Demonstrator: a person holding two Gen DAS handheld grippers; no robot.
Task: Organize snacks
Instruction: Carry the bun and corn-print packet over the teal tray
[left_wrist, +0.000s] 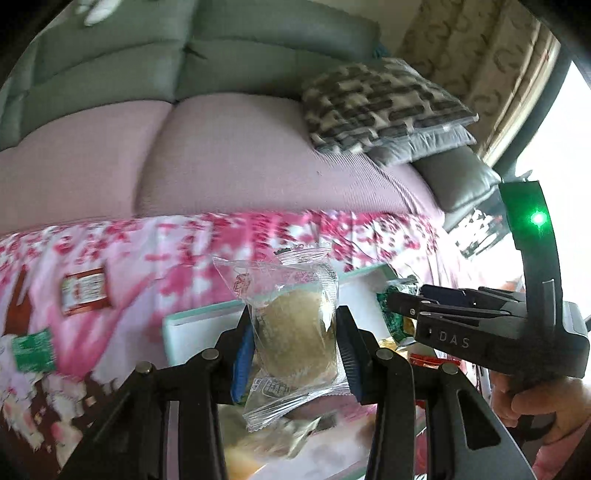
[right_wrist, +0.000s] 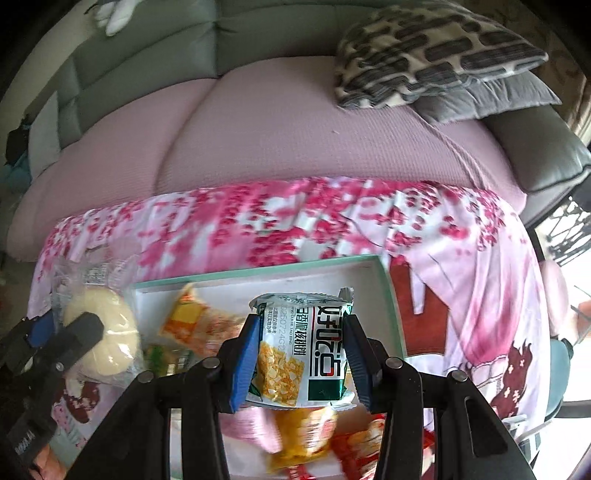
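Observation:
My left gripper (left_wrist: 295, 347) is shut on a clear-wrapped round pastry (left_wrist: 295, 332), held above the near left part of a white tray with a mint rim (left_wrist: 199, 315). It also shows at the left of the right wrist view (right_wrist: 79, 332), with the pastry (right_wrist: 103, 328) in it. My right gripper (right_wrist: 301, 354) is shut on a green and white cracker packet (right_wrist: 306, 350), held over the tray (right_wrist: 388, 295). In the left wrist view the right gripper (left_wrist: 402, 306) sits at the right, over the tray.
Several orange, yellow and red snack packets (right_wrist: 199, 325) lie in the tray. A red packet (left_wrist: 85, 291) and a green packet (left_wrist: 31, 349) lie on the pink floral cloth (right_wrist: 258, 225). Behind are a pink-covered sofa seat (right_wrist: 277, 129) and patterned cushions (right_wrist: 424, 51).

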